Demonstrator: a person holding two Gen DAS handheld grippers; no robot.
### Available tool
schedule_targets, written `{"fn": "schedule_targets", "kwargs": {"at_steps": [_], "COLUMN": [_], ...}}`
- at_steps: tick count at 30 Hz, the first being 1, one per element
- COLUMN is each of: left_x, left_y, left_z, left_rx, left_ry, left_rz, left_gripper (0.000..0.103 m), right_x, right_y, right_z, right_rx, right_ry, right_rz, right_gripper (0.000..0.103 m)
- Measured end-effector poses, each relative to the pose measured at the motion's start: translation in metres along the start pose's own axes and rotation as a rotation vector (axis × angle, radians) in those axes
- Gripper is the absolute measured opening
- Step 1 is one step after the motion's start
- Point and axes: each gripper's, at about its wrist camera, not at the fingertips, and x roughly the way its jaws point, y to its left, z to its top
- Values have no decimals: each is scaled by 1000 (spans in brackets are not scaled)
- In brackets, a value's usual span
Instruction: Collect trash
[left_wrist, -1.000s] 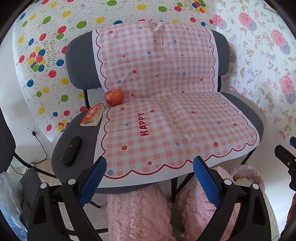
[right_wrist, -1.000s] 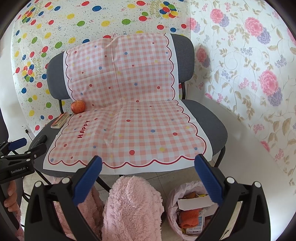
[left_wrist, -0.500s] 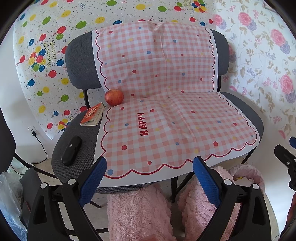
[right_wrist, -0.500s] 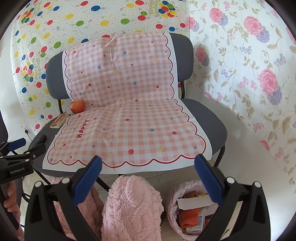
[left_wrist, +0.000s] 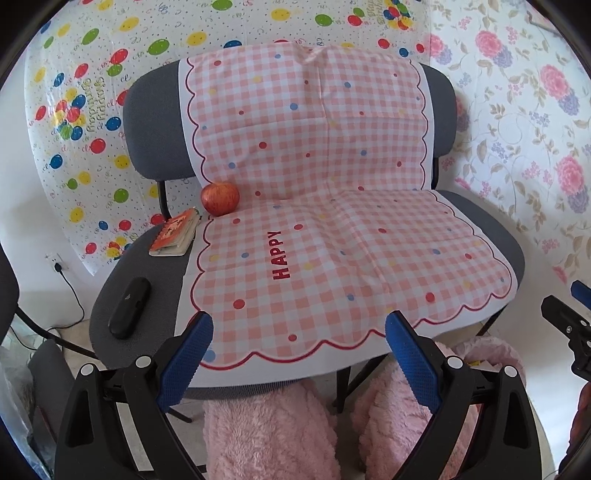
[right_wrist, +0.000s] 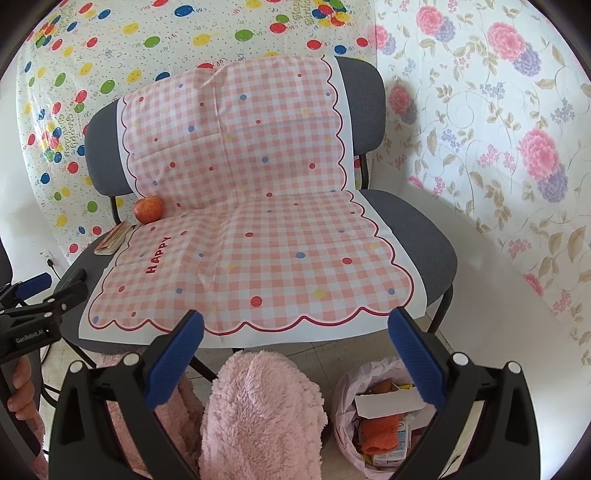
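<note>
Both the left gripper (left_wrist: 297, 338) and the right gripper (right_wrist: 295, 334) hover with jaws spread and nothing between them before the scalloped front edge of the pink checked plastic sheet (right_wrist: 251, 236). The pink plastic trash bag (right_wrist: 373, 417) sits at 5 o'clock on bare floor.

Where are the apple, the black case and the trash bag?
apple (left_wrist: 220, 198), left wrist view, middle of its red skin.
black case (left_wrist: 130, 307), left wrist view, top face.
trash bag (right_wrist: 341, 400), right wrist view, left wall.
</note>
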Motion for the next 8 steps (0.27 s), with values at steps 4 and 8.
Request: {"fn": "schedule_targets", "kwargs": {"at_steps": [4, 8], "left_x": [32, 78], "left_y": [8, 24], "left_z": [11, 19], "left_rx": [-12, -42], "left_ry": [51, 111], "left_rz": [-6, 16], "left_gripper": [93, 93], "right_x": [29, 87], "right_y": [-6, -27], "right_z": [15, 37], "right_rx": [-27, -57], "right_ry": [6, 23], "right_rz": [0, -53], "right_gripper": [98, 98]}}
